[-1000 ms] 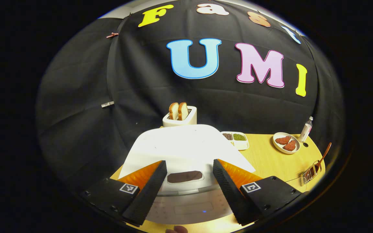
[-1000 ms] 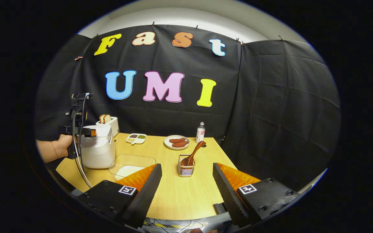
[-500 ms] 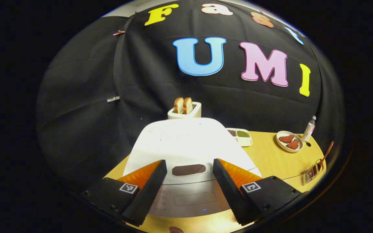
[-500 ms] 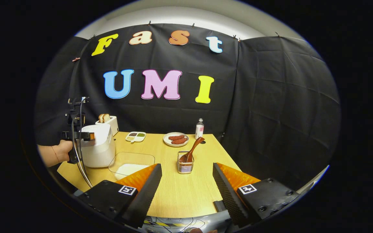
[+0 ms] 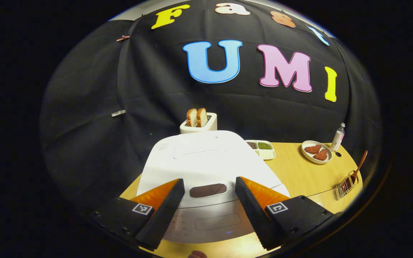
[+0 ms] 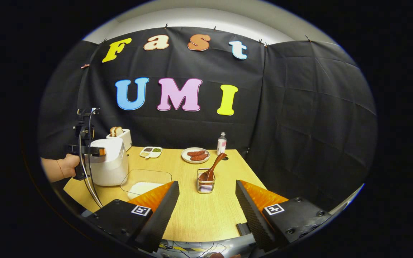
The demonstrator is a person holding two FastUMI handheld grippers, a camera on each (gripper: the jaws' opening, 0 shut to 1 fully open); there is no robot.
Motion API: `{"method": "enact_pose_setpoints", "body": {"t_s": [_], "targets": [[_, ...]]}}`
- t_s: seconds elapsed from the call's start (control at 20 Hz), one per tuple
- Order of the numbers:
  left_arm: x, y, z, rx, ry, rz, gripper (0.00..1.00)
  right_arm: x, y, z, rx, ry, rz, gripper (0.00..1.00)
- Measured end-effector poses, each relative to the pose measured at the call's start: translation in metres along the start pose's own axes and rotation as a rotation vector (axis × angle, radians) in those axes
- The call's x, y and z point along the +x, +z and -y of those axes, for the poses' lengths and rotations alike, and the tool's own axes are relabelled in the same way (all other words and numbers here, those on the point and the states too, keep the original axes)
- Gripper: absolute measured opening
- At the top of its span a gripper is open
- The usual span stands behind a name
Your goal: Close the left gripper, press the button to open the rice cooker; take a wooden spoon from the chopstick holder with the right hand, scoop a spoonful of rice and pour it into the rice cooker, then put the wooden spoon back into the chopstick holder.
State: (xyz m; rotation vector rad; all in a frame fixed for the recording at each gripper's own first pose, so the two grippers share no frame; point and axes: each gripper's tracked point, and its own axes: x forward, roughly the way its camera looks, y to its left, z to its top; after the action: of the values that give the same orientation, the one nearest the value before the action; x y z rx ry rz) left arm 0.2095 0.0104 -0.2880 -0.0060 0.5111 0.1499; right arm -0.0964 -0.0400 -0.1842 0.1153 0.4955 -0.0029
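Wooden table (image 6: pixel 192 215) carries everything; the white rice cooker (image 5: pixel 206 161) serves as landmark, at the table's left end in the right gripper view, lid down. Left gripper (image 5: pixel 208 209) hovers just in front of and above the cooker, fingers spread wide, the dark button (image 5: pixel 207 190) on the cooker's front between them, untouched. A hand (image 6: pixel 63 166) holds that gripper beside the cooker. Right gripper (image 6: pixel 206 211) sits well right of the cooker, fingers spread, pinching nothing. Clear tray of rice (image 6: pixel 143 182) lies just right of the cooker. Chopstick holder (image 6: pixel 205 185) farther right, wooden spoon (image 6: pixel 212 168) leaning in it. Toaster (image 6: pixel 121 138) behind the cooker.
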Motion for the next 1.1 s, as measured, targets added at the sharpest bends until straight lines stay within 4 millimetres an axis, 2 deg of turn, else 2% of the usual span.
{"method": "enact_pose_setpoints", "body": {"t_s": [0.15, 0.25, 0.5, 0.7, 1.1], "targets": [[-0.009, 0.014, -0.012, 0.006, 0.003, 0.047, 0.96, -0.003, 0.004, 0.0, 0.012, 0.01, 0.01, 0.98], [-0.024, 0.031, -0.014, 0.002, -0.012, 0.094, 0.96, -0.003, 0.01, 0.0, 0.009, 0.017, 0.024, 0.98], [-0.078, 0.072, -0.014, 0.018, -0.074, 0.221, 0.96, -0.005, 0.039, -0.001, -0.02, 0.028, 0.083, 0.98], [-0.124, 0.094, -0.019, 0.009, -0.116, 0.286, 0.96, -0.008, 0.064, -0.007, -0.018, 0.04, 0.133, 0.98], [-0.224, 0.101, -0.039, -0.024, -0.182, 0.364, 0.98, -0.018, 0.125, -0.024, -0.025, 0.08, 0.264, 0.98]]}}
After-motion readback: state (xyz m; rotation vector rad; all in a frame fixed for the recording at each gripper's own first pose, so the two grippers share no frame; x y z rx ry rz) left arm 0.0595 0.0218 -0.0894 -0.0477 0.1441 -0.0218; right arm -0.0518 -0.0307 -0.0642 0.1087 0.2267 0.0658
